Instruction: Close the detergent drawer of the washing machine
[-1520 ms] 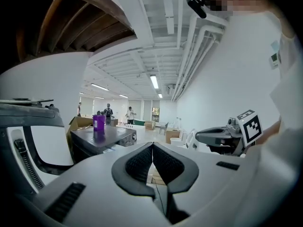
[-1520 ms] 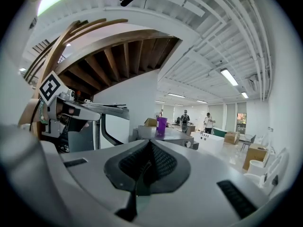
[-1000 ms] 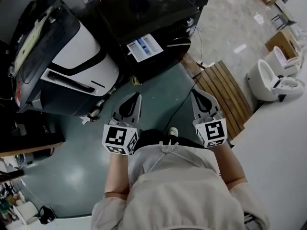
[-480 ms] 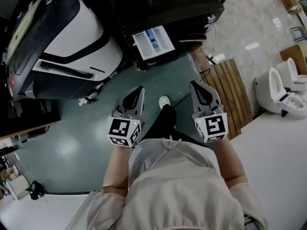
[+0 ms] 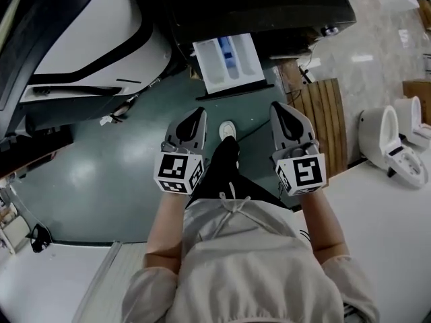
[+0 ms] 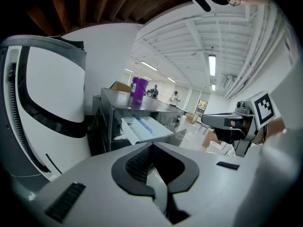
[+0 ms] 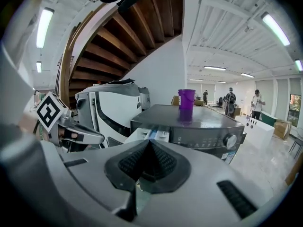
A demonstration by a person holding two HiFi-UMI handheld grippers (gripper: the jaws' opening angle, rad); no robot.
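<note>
The white detergent drawer [image 5: 230,63] stands pulled out from the front of the dark washing machine [image 5: 269,9], with blue compartments showing inside. It also shows in the left gripper view as the drawer [image 6: 144,128] and in the right gripper view as the drawer [image 7: 152,135]. My left gripper [image 5: 196,115] is shut and empty, short of the drawer and slightly to its left. My right gripper [image 5: 279,109] is shut and empty too, just right of the drawer's front. A purple cup [image 7: 186,99] stands on the machine's top.
A large white and black appliance [image 5: 81,39] stands left of the washing machine. A wooden slat mat [image 5: 324,116] lies on the floor to the right, and white toilets [image 5: 397,140] stand beyond it. My shoe [image 5: 227,130] is on the green floor between the grippers.
I have stepped closer to the washing machine; the open drawer now lies nearer to both grippers. Both grippers stay shut and level with each other.
</note>
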